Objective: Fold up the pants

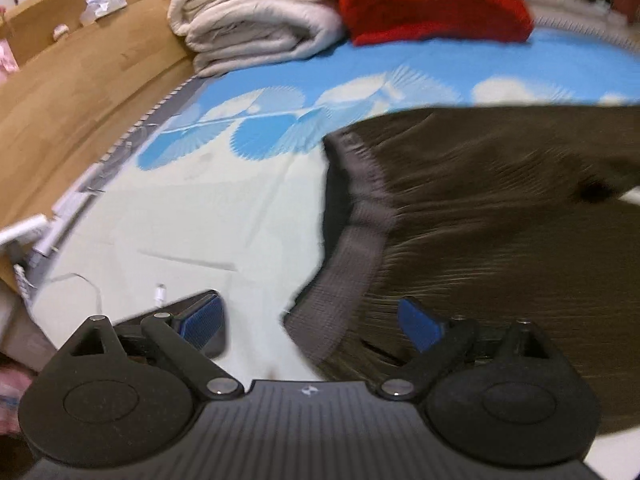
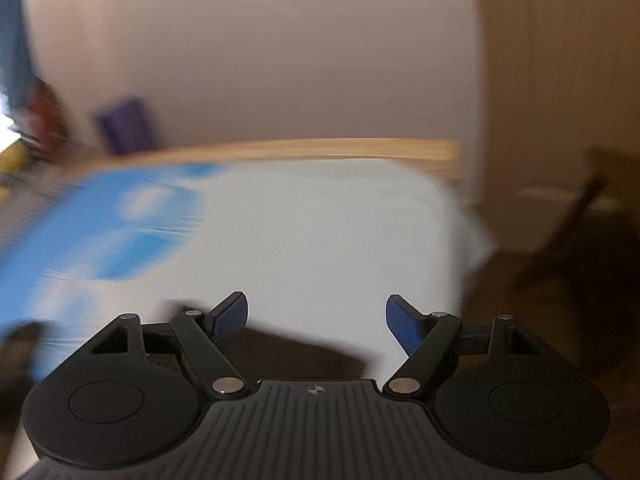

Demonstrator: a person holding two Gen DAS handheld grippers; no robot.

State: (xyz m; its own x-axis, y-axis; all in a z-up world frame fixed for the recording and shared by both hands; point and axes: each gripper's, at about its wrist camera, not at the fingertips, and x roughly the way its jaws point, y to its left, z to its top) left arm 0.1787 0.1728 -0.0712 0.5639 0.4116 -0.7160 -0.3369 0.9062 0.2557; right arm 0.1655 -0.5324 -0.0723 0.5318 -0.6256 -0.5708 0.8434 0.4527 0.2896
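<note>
Dark brown pants (image 1: 500,208) lie spread on the bed in the left wrist view, their grey ribbed waistband (image 1: 352,248) running down the middle of the picture. My left gripper (image 1: 316,322) hangs above the waistband's near end, jaws wide open, blue pads (image 1: 202,318) clear of the cloth. In the right wrist view my right gripper (image 2: 316,322) is open over the pale sheet (image 2: 320,232), nothing between its fingers. A dark strip (image 2: 288,350) just below those fingers may be the pants' edge; the blur makes it hard to tell.
A folded beige blanket (image 1: 256,12) and a red folded cloth (image 1: 432,4) sit at the bed's far end. A wooden bed frame (image 1: 80,92) runs along the left. A white cable (image 1: 92,288) lies near the left gripper. The bed's corner (image 2: 460,216) drops to a dark floor.
</note>
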